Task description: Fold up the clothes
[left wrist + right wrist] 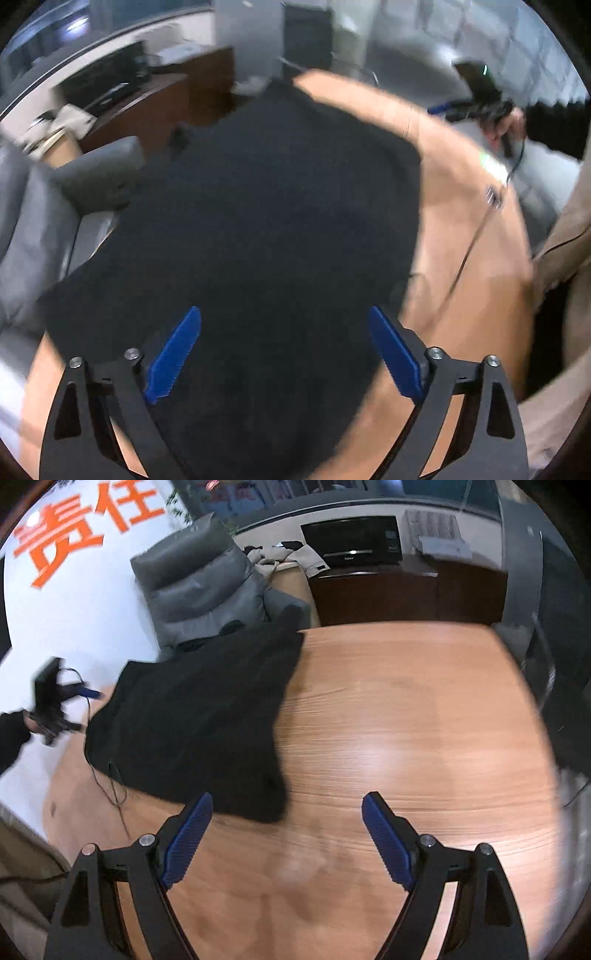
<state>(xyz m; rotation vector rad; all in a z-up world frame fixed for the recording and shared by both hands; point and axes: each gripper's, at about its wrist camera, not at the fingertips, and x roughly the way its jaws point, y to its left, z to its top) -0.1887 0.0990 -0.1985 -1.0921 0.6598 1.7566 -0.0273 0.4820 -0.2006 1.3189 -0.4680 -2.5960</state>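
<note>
I count one black garment ahead of my right tool, one wooden bench under it, one grey armchair beyond, and two tools, the left tool included.

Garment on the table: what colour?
Plain black garment, no visible pattern; clearest in the right wrist view, lying on the wooden table.

garment lies on table (left part), armchair behind

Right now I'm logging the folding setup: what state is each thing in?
Black cloth garment: spread on the table, unheld.
Left tongs: open, empty, over the garment.
Right tongs: open, empty, over bare wood.
Round light wooden table: garment covers one side.
</note>
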